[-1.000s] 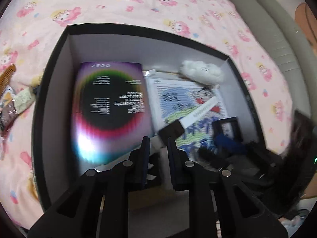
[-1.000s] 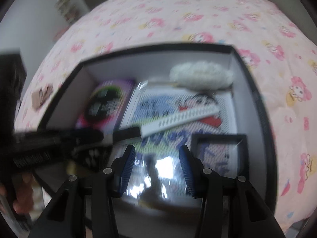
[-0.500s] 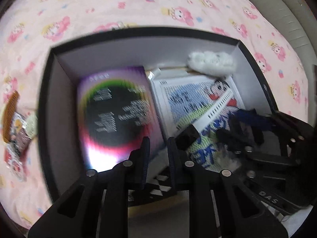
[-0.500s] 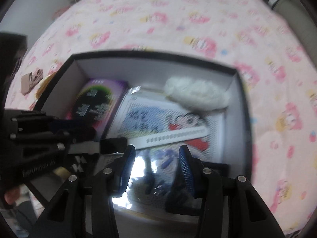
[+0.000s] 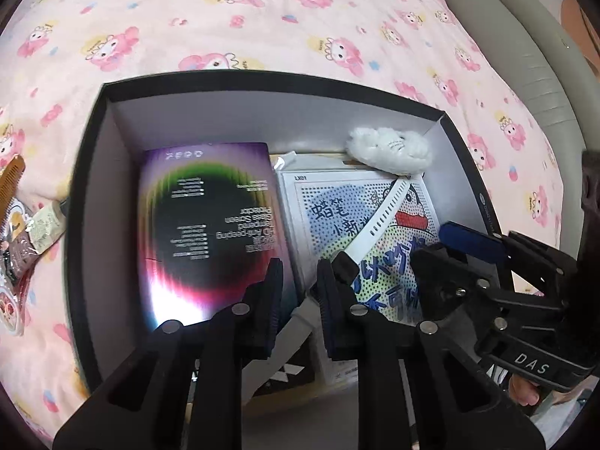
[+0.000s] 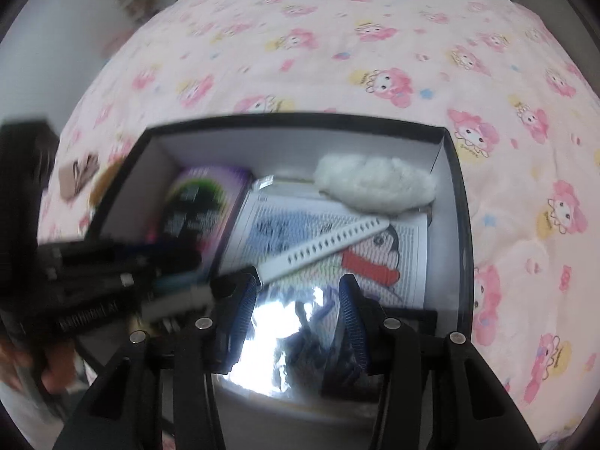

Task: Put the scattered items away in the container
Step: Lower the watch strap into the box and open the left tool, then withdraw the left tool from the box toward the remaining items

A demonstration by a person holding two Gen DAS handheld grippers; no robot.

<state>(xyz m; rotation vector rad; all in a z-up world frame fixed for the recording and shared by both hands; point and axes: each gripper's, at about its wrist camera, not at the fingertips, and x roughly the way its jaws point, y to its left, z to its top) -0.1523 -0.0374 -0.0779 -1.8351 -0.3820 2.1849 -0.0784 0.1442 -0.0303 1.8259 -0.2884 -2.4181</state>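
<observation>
A black box (image 5: 90,172) with white inner walls sits on the pink bedspread. In it lie a purple screen-protector pack (image 5: 210,225), a cartoon bead-art sheet (image 5: 337,210), a white fluffy toy (image 5: 390,146) and a white strap (image 5: 378,221). My left gripper (image 5: 298,288) hovers over the box's near side, its jaws a narrow gap apart with nothing between them. My right gripper (image 6: 298,300) is open and empty above the glossy sheet (image 6: 375,240); it also shows at the right of the left wrist view (image 5: 450,247).
A brown comb (image 5: 11,176) and several small packets (image 5: 41,225) lie on the bedspread left of the box. A grey padded bed edge (image 5: 525,37) runs along the right. A small tan item (image 6: 77,176) lies left of the box in the right wrist view.
Both grippers drew back and rose slightly over the box. The box contents stay put.
</observation>
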